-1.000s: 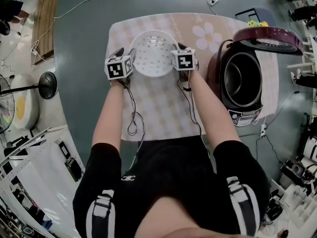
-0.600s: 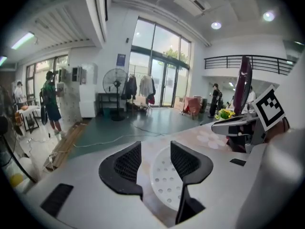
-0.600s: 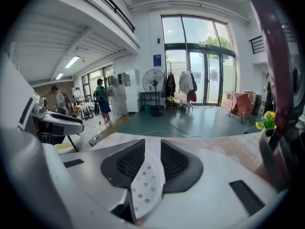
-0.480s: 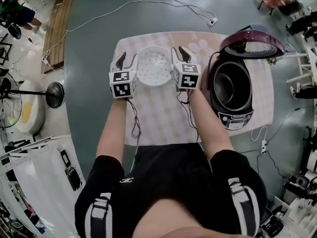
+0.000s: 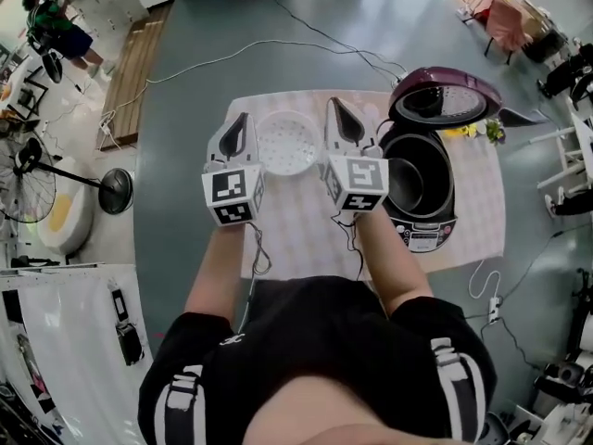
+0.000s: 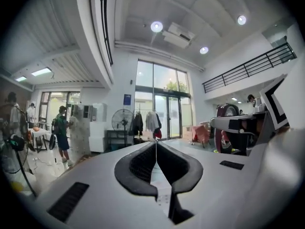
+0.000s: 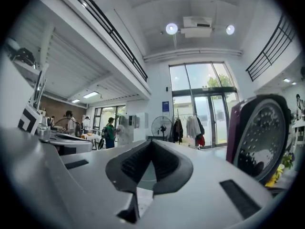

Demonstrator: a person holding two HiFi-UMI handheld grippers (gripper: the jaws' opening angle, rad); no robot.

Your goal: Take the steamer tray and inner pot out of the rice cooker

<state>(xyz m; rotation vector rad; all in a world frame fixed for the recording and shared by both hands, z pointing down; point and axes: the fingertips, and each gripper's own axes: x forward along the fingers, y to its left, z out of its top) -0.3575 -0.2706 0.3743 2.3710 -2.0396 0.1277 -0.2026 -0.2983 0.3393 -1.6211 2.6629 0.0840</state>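
status change: the steamer tray [image 5: 285, 142] is released. one second earlier both grippers stood low at its rim, one on each side, with jaws partly apart. now the left gripper [image 5: 234, 130] and the right gripper [image 5: 341, 117] are lifted clear of it and point level. each gripper view therefore shows the room, not the table.

jaw state: both sets of jaws have just been closing. in the left gripper view the pads [image 6: 136, 163] meet at the tips with nothing between them. the right gripper view shows the same: pads [image 7: 129, 165] together, nothing held. neither claw carries anything.

location of task items:
- the steamer tray lies flat on the checked cloth [image 5: 296, 239]. in the head view it shows between the two grippers. it is left of the rice cooker [image 5: 424, 232] and apart from it.
- the inner pot [image 5: 426, 188] sits inside the cooker body. the lid [image 5: 445, 103] stands open behind it.

consequence for the task: the tray step appears complete, and removal of the inner pot is still to be done. judged from this layout, the next step calls for moving both grippers right to the cooker opening. the jaws must be opened again before they can take the pot rim. a grip on opposite sides of the rim would probably limit tilting during the lift.
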